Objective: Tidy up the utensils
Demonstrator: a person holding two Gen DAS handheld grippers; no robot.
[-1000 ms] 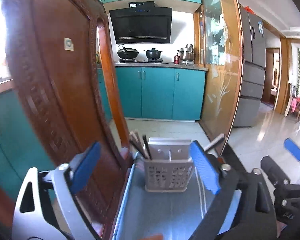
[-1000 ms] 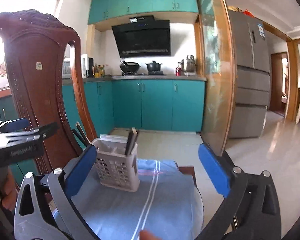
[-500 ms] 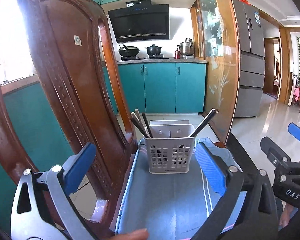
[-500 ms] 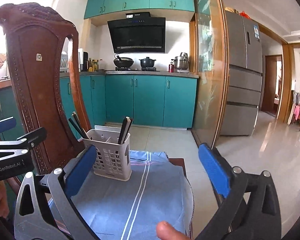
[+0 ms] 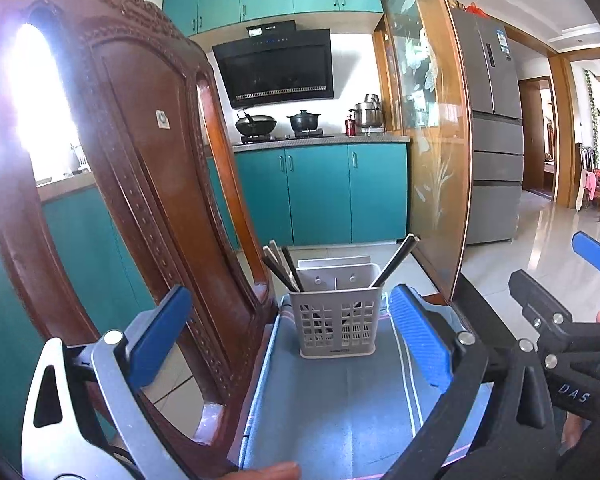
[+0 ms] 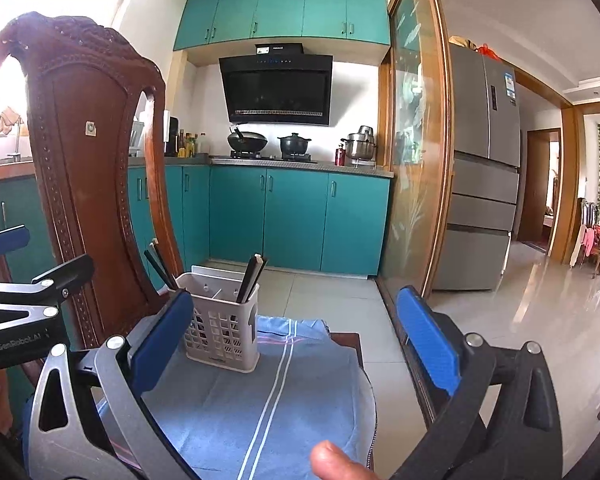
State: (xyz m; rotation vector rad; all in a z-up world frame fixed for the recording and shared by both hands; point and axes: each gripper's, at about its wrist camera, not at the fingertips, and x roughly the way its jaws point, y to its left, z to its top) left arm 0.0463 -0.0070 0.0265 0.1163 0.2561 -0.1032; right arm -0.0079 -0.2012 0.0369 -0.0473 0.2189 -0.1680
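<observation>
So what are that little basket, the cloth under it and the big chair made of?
The basket looks like matte pale-grey moulded plastic, going by its even grid of holes. The cloth seems a soft woven cotton, blue with pale stripes, rumpled at its far edge. The chair looks like dark reddish carved wood with a glossy varnish that catches the window light.

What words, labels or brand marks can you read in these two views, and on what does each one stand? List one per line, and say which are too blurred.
"DAS": white letters on the black body of the right tool, seen from the left wrist.
"GenRobot.AI": on the black body of the left tool, seen from the right wrist.
Range hood display: too small to read.
Refrigerator sticker: blurred, unreadable.
Utensil basket base mark: too small.
Chair back sticker: no legible text.
</observation>
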